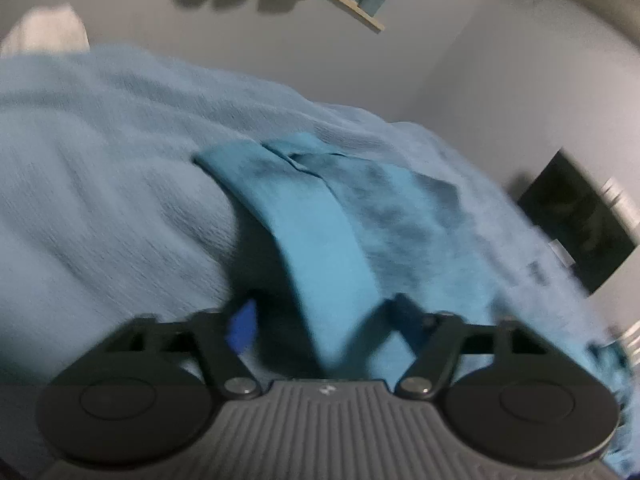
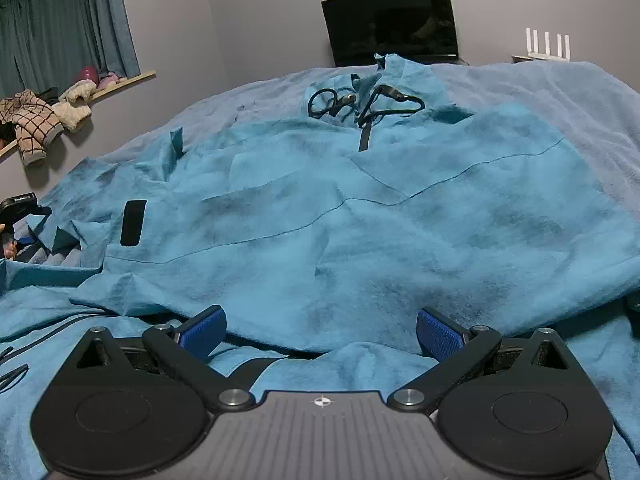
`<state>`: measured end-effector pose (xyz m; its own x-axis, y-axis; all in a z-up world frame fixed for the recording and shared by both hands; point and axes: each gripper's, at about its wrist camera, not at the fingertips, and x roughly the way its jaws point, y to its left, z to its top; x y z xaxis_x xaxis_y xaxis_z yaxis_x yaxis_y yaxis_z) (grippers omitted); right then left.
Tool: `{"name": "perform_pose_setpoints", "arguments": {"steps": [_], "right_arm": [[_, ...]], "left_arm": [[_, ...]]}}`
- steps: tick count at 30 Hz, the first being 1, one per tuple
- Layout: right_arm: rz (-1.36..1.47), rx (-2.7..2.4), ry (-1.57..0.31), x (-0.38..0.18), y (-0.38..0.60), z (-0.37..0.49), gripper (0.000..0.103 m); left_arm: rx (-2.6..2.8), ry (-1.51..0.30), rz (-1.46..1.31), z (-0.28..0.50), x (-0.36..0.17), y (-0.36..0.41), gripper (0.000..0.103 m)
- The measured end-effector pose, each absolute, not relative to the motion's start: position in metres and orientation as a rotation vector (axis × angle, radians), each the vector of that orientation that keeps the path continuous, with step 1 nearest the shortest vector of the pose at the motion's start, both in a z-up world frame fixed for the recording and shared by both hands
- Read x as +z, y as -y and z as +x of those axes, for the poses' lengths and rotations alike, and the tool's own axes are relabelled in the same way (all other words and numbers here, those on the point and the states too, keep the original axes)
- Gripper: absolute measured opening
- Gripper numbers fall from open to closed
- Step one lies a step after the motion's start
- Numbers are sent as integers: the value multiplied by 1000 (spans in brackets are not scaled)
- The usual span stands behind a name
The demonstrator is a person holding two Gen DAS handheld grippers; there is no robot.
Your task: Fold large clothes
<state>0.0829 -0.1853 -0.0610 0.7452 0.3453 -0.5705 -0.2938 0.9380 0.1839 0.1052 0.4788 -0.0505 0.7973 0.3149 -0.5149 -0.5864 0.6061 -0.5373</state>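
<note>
A large teal garment (image 2: 360, 208) is lying spread across a pale blue bedspread (image 2: 560, 92), its black drawcords (image 2: 360, 104) curling near the collar. The right gripper (image 2: 320, 332) is hovering with jaws wide over the near hem, gripping nothing. The left gripper (image 1: 320, 320) is straddling a strip of the cloth; blur is hiding whether its pads are pressing. Grey walls, a dark screen (image 2: 392, 24), curtains (image 2: 64, 20) and a shelf of clothes (image 2: 48, 120) are surrounding the bed.

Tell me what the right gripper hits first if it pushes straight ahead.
Most likely the blue garment: its rumpled near edge lies just ahead of the open right gripper, spread over the bed cover. Depth is hard to judge.
</note>
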Motion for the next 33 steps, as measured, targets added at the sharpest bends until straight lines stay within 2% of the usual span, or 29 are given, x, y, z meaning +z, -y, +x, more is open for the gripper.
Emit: {"name": "perform_pose_setpoints", "arguments": {"steps": [1,4,9,14,22,27,31,33], "right_arm": [[83,350,-641,-61,185,83,102],[81,349,-641,-61,184,83,102],[77,347,-635,-63,182,83,102],[69,344,-632,-63,180,83,102],[41,338,-620,-62,177,79,102],[8,343,-611,-65,173,76,102],[17,356,-592,-68,175,74,102],[10,355,-593,-69,175,74,102]], "left_arm": [[519,-375,-769,104,-51,-477,28],[483,-347,-717,106,-42,-467,9],[404,-250,-653,103,-8,-440,0],[176,-176,-426,114,57,-359,0],[-229,-86,-267,116,114,-195,0],[-472,-132,-212,120,112,-99,0],[-553,-236,-132,127,82,-35,0],[-552,-366,-123,133,60,-16,9]]}}
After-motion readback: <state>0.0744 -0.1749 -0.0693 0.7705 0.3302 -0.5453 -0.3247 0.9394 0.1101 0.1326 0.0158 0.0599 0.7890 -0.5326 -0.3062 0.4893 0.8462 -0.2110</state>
